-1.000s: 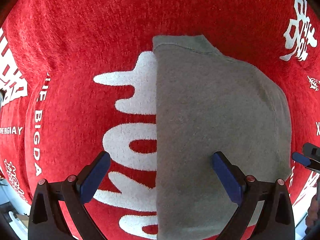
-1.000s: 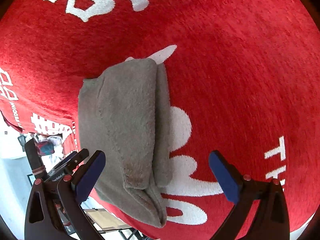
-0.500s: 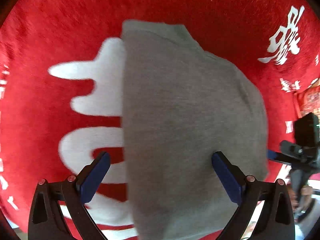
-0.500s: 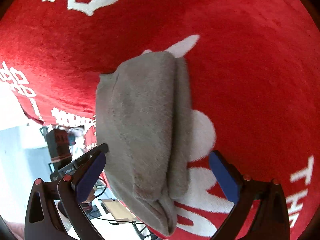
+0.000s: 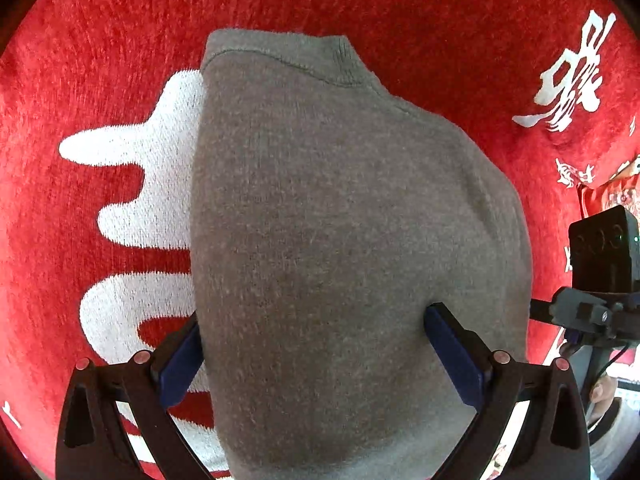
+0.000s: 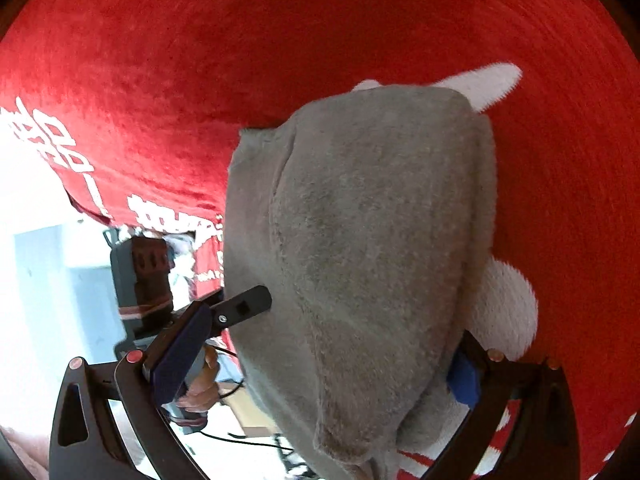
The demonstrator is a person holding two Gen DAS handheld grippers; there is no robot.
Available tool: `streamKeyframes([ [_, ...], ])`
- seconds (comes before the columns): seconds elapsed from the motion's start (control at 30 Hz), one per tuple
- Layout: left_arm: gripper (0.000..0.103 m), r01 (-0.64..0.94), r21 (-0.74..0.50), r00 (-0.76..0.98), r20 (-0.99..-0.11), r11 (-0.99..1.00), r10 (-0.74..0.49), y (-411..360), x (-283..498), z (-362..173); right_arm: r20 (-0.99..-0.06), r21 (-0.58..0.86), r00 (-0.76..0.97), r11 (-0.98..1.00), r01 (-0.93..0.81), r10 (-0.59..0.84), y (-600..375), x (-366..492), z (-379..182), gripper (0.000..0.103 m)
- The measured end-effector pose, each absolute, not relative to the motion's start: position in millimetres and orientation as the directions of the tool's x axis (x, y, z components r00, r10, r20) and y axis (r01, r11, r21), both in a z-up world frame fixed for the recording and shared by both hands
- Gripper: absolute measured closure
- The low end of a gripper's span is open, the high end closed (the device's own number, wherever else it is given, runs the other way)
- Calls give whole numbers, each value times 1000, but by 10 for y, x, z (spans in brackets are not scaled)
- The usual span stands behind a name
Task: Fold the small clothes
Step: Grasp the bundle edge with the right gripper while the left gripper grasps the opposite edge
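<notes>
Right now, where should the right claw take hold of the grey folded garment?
Probably the near end of the grey folded garment, coming in low from the table edge. There the layers stack into a thick lip overhanging the red cloth, and the open right claw straddles it.

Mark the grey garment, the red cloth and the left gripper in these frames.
grey garment (image 5: 340, 240), left wrist view, middle of its folded top face.
red cloth (image 6: 280, 60), right wrist view, bare patch beyond the garment.
left gripper (image 5: 316, 356), left wrist view, midway between its blue-padded fingertips, over the garment.
</notes>
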State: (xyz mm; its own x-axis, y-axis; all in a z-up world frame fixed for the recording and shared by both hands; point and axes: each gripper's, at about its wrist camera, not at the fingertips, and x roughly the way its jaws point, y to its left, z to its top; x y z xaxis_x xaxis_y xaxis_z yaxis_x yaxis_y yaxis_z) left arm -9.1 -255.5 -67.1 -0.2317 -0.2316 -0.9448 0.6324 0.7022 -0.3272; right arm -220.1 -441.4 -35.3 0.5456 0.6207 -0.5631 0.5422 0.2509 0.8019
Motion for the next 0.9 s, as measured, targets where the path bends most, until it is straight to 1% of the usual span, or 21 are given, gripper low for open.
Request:
streamKeyframes([
  [0.03,1,638,-320,-224,-947,701,-228,-2551,-86,-656,-558,803,548,239,546,623,-4424,-2218,-369,0],
  [0.07,3,643,-311,-211,-950,700,-228,-2555,-99,-638,-555,802,547,230,551,627,-4426,-2222,-376,0],
  [0.1,8,647,-306,-200,-952,698,-233,-2563,-113,-615,-556,800,541,230,554,632,-4420,-2206,-386,1],
  [0.13,11,653,-305,-189,-952,693,-240,-2566,-136,-588,-560,796,532,234,558,636,-4414,-2192,-384,8],
  [0.17,18,659,-304,-180,-952,688,-249,-2556,-151,-556,-568,789,520,240,566,638,-4402,-2182,-389,18],
  [0.2,26,665,-304,-170,-951,682,-259,-2522,-168,-502,-586,772,499,254,583,639,-4385,-2179,-405,46],
  [0.23,30,672,-302,-158,-951,677,-267,-2498,-179,-462,-624,738,459,283,613,632,-4359,-2188,-439,62],
  [0.27,37,674,-301,-153,-950,674,-271,-2481,-170,-443,-625,737,460,283,613,631,-4342,-2202,-458,63],
  [0.3,42,676,-304,-150,-949,671,-278,-2462,-168,-415,-612,751,478,274,601,630,-4337,-2219,-446,68],
  [0.33,46,679,-307,-148,-947,667,-285,-2439,-177,-377,-601,762,491,267,591,631,-4333,-2233,-423,70],
  [0.4,56,687,-317,-149,-942,654,-299,-2394,-158,-316,-555,801,542,232,551,631,-4284,-2257,-309,71],
  [0.47,58,691,-335,-156,-935,641,-319,-2358,-150,-251,-530,820,569,210,532,629,-4230,-2260,-207,71],
  [0.63,61,661,-407,-200,-906,631,-374,-2158,-101,-54,-478,852,622,155,500,620,-4040,-2261,105,71],
  [0.8,61,667,-423,-196,-894,613,-403,-1896,-81,289,-442,872,648,129,471,620,-3791,-2206,421,71],
  [0.9,61,681,-407,-177,-898,608,-403,-1662,-72,485,-418,879,651,102,465,634,-3573,-2168,526,71],
])
